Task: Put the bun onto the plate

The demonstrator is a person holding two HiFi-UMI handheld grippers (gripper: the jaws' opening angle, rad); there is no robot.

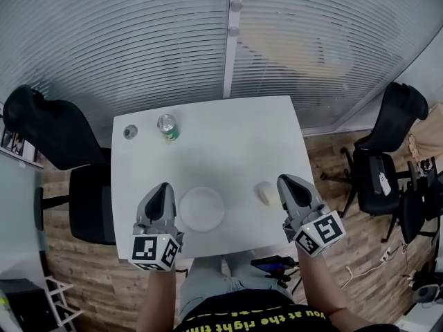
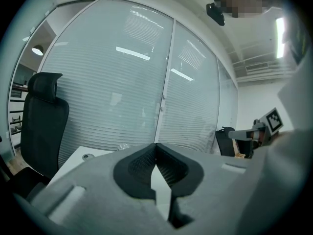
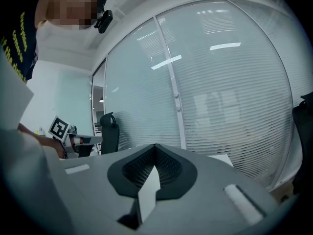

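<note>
Left gripper [image 1: 163, 187] hovers over the near edge of the table [image 1: 228, 137], jaws pressed together on nothing, just left of the white plate [image 1: 201, 209]. Right of the plate lies a pale lump, seemingly the bun [image 1: 264, 193], resting on the tabletop. Right gripper [image 1: 288, 181] sits just beside it, jaws closed and empty too.

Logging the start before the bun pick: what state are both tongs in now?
Left tongs: closed, holding nothing.
Right tongs: closed, holding nothing.
</note>
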